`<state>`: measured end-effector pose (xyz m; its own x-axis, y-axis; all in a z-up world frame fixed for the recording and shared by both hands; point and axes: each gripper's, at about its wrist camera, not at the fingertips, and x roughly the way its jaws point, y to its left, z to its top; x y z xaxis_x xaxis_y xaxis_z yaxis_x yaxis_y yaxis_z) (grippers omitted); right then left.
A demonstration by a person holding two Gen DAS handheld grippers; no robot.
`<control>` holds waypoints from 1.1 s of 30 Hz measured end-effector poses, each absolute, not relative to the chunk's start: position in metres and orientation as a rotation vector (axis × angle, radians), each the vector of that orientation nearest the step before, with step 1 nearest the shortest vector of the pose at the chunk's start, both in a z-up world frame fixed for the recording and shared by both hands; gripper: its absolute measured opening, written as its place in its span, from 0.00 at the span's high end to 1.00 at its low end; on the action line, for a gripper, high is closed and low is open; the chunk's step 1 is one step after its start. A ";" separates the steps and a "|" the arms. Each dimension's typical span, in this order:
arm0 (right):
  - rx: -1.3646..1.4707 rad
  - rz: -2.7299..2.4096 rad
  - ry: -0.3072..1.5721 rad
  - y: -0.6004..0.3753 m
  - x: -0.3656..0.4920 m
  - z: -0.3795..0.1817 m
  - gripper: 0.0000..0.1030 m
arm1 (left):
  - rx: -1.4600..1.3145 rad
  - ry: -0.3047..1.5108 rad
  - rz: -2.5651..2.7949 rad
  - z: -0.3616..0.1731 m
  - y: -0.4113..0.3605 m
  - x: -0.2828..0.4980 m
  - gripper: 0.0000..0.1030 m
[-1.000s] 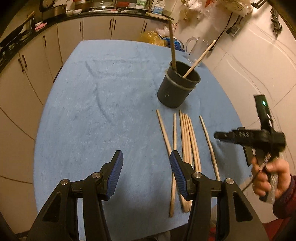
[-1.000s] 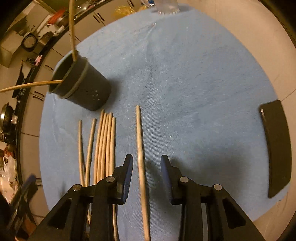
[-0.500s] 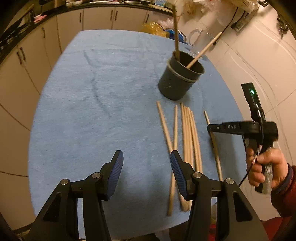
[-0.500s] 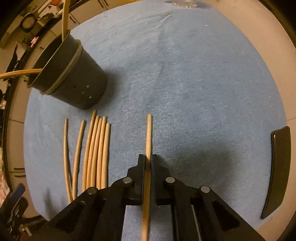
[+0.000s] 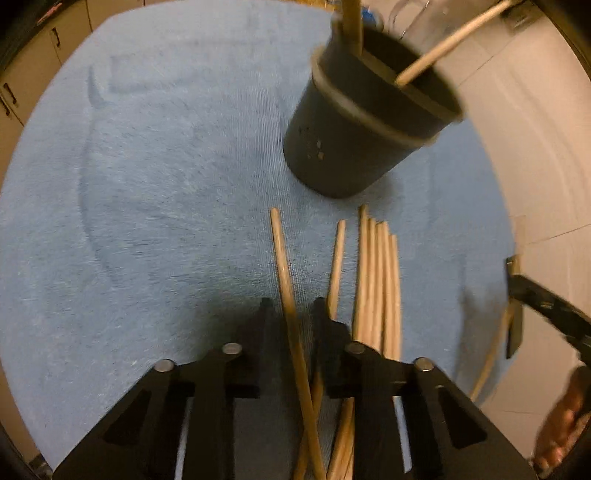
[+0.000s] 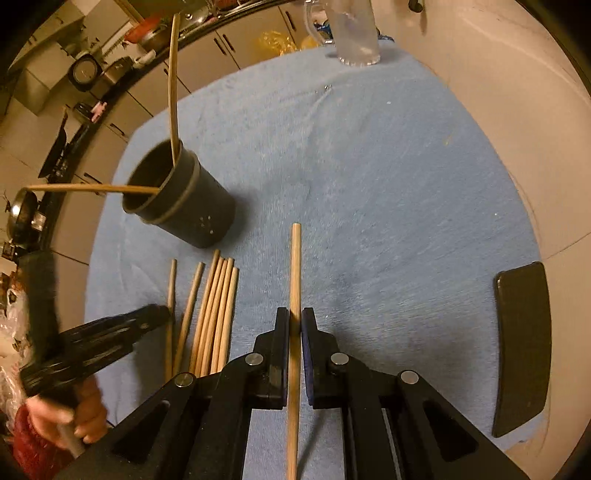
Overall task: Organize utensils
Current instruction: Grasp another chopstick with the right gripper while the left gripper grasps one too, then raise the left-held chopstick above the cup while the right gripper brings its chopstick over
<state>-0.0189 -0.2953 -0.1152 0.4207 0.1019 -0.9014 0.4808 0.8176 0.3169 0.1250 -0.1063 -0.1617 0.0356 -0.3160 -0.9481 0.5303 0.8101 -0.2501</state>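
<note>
A dark utensil cup [image 5: 362, 122] [image 6: 184, 206] stands on the blue cloth with two wooden chopsticks in it. Several loose chopsticks [image 5: 376, 280] [image 6: 216, 310] lie in a row in front of it. My left gripper [image 5: 293, 314] is low over the cloth, its jaws narrowed around the leftmost chopstick [image 5: 280, 251] with small gaps still showing. It shows from the side in the right wrist view [image 6: 162, 314]. My right gripper [image 6: 294, 325] is shut on one chopstick [image 6: 295, 266] and holds it above the cloth, pointing forward. It also shows in the left wrist view [image 5: 517, 284].
A black flat object [image 6: 522, 347] lies at the cloth's right edge. A clear glass jug [image 6: 354, 33] stands at the far edge. Kitchen cabinets [image 6: 229, 40] run behind the table. A pale wall [image 5: 535, 147] is on the right.
My left gripper moved forward and down to the leftmost chopstick and narrowed around it. My right gripper closed on its chopstick and lifted it off the cloth.
</note>
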 end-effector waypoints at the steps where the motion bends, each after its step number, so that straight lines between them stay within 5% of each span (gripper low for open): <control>1: 0.601 -0.251 1.122 -0.300 -0.018 -0.112 0.93 | 0.203 1.374 -0.652 -0.160 -0.111 0.125 0.86; 4: 0.601 -0.240 1.104 -0.302 -0.017 -0.105 0.93 | 0.210 1.373 -0.643 -0.163 -0.120 0.125 0.94; 20: 0.569 -0.181 0.948 -0.274 -0.019 -0.056 0.93 | 0.078 1.012 -0.735 -0.071 -0.061 0.066 0.94; 33: 0.573 -0.188 0.849 -0.254 -0.024 -0.030 0.93 | 0.060 0.898 -0.786 -0.017 -0.037 0.063 0.94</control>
<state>-0.0242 -0.2541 -0.0298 0.6547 0.0667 -0.7530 0.3779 0.8338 0.4024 0.0634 -0.0374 -0.0166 0.3685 -0.5883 -0.7199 0.6356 0.7245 -0.2667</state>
